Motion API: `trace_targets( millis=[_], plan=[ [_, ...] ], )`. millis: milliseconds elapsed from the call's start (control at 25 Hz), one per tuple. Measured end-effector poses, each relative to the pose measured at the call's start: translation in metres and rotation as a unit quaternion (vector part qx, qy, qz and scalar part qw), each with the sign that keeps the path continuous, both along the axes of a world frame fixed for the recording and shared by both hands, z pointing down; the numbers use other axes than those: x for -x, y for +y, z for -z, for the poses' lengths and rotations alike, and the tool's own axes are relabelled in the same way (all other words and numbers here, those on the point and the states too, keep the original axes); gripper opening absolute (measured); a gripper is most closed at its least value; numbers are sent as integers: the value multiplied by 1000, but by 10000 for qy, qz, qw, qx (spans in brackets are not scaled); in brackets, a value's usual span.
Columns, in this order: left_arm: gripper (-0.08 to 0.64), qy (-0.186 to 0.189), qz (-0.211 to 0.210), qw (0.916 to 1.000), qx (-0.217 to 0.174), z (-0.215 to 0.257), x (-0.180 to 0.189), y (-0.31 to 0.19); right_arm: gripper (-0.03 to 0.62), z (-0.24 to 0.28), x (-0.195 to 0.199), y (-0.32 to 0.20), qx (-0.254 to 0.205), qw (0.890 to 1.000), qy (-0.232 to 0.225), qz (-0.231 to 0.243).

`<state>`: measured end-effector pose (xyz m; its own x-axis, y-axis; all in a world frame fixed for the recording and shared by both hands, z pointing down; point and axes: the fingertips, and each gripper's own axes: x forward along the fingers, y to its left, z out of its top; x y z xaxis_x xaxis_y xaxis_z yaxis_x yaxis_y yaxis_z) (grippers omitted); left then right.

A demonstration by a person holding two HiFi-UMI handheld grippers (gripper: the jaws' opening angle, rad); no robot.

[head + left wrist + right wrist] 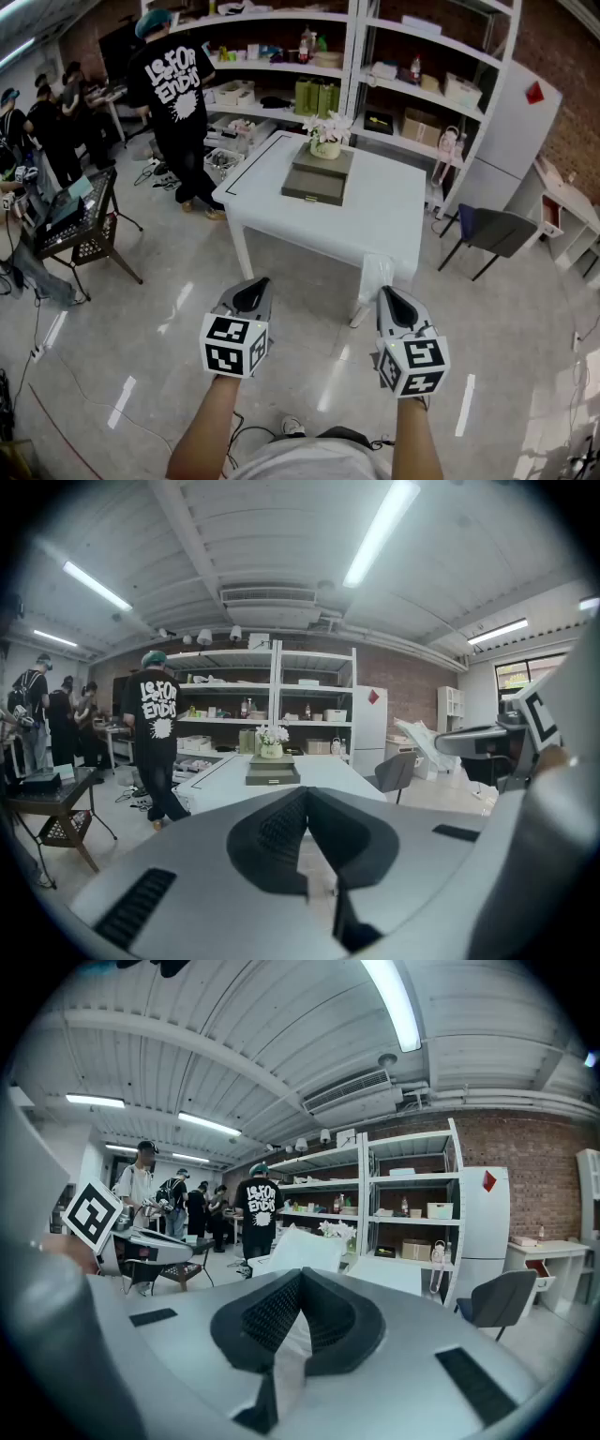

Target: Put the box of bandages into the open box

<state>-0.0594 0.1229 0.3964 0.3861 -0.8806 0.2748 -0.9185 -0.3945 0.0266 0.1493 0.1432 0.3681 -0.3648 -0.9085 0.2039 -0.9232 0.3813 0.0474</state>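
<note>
Approach stage. The left gripper [251, 292] and right gripper [396, 298] hover pressed together and empty, well short of the white surface [375, 220]. On that surface, stacked flat boxes [319, 178] lie beside a flower pot [325, 142]; the box of bandages cannot be singled out. Risks: a careless reach topples the pot or seizes the wrong box.
</note>
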Motion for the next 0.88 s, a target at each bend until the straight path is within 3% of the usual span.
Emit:
trace_targets(
  millis=[440, 880],
  plan=[
    [5, -8, -64, 10000, 41, -7, -1, -27, 5, -6, 8, -26, -25, 10000, -47, 13],
    [5, -52, 50, 10000, 13, -8, 2, -97, 5, -13, 12, -101, -31, 9999, -3, 153]
  ],
)
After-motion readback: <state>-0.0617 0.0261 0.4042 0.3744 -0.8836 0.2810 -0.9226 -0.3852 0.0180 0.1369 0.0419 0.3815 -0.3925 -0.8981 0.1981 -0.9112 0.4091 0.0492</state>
